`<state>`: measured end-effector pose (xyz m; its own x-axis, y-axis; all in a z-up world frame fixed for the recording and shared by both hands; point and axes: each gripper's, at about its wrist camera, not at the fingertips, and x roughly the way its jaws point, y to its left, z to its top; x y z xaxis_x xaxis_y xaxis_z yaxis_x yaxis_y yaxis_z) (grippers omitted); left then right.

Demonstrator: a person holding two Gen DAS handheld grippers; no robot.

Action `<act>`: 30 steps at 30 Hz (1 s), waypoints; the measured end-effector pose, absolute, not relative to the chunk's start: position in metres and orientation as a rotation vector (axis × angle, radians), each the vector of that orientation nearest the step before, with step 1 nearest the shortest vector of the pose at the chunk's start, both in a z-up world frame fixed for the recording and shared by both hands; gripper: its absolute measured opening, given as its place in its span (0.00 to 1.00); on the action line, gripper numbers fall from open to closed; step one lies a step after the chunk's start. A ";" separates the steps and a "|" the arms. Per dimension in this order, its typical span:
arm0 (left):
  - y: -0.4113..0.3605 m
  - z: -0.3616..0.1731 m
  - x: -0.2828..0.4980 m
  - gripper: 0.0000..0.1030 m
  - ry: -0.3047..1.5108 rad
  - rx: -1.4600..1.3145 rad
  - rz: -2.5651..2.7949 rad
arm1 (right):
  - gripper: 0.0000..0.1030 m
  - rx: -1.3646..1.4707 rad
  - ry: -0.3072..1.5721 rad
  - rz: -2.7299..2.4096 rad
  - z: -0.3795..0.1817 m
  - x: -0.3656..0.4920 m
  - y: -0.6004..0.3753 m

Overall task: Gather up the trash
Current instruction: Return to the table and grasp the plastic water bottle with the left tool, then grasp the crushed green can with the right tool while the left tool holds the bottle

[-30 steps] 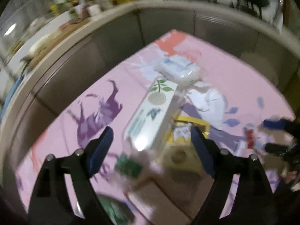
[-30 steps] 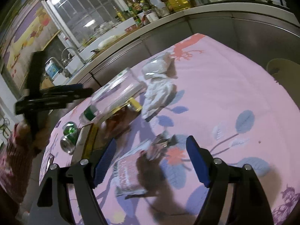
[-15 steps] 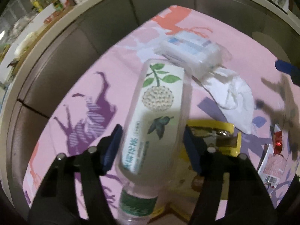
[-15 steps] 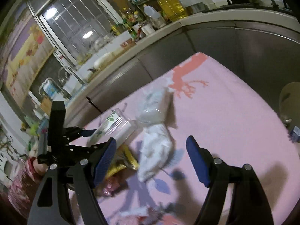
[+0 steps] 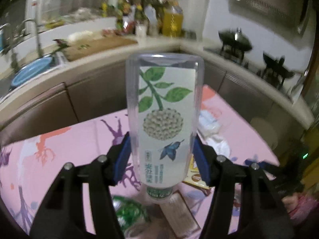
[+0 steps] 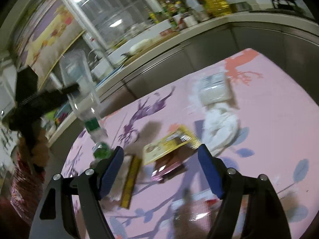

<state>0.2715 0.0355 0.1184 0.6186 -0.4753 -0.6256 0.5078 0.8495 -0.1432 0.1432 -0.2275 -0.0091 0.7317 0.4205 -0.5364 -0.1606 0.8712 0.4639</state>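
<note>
My left gripper is shut on a clear plastic bottle with a leaf-and-flower label, held cap down above the pink tablecloth. The bottle also shows at the left of the right wrist view, lifted in the black left gripper. My right gripper is open and empty above the table. Below it lie a yellow wrapper, a dark red packet, a yellow box and a crushed green can. Crumpled white tissue and a tissue pack lie farther back.
A kitchen counter with bottles, a cutting board and a sink with a blue basin curves behind the table. A stove with pans stands at the right. A brown box and the green can lie under the bottle.
My left gripper closed on the bottle, lifted it off the table and tilted it upright, cap down. My right gripper swung left over the wrappers, still open.
</note>
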 end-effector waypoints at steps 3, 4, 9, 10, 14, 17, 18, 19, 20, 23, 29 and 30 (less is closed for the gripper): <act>0.069 0.136 0.239 0.55 0.652 -0.020 -0.546 | 0.72 0.374 0.694 0.375 -0.009 0.140 -0.202; 0.078 0.139 0.231 0.55 0.638 -0.034 -0.540 | 0.72 0.362 0.699 0.390 -0.008 0.139 -0.194; 0.123 0.147 0.188 0.55 0.593 -0.113 -0.501 | 0.72 0.282 0.733 0.500 -0.004 0.144 -0.141; 0.132 0.145 0.180 0.55 0.589 -0.128 -0.493 | 0.72 0.261 0.744 0.537 -0.002 0.151 -0.128; 0.162 0.129 0.156 0.55 0.603 -0.172 -0.461 | 0.56 0.162 0.823 0.622 0.000 0.194 -0.091; 0.185 0.112 0.142 0.55 0.623 -0.221 -0.445 | 0.47 0.120 0.958 0.683 -0.011 0.242 -0.070; 0.191 0.107 0.139 0.55 0.628 -0.231 -0.442 | 0.46 0.109 0.990 0.692 -0.015 0.252 -0.065; 0.198 0.100 0.135 0.55 0.635 -0.245 -0.434 | 0.46 0.094 1.028 0.704 -0.020 0.263 -0.059; 0.202 0.095 0.133 0.55 0.642 -0.255 -0.428 | 0.46 0.081 1.060 0.724 -0.025 0.273 -0.053; 0.212 0.074 0.125 0.55 0.677 -0.298 -0.422 | 0.46 0.059 1.141 0.763 -0.038 0.292 -0.042; 0.203 0.035 0.119 0.55 0.732 -0.350 -0.436 | 0.46 0.050 1.225 0.847 -0.051 0.303 -0.031; 0.200 0.028 0.120 0.55 0.741 -0.356 -0.439 | 0.46 0.051 1.229 0.850 -0.052 0.304 -0.031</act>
<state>0.1198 0.1996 0.0285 0.6551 -0.5004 -0.5660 0.2552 0.8517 -0.4576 0.3039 -0.0306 -0.0516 0.0766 0.5929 -0.8016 -0.5413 0.6999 0.4660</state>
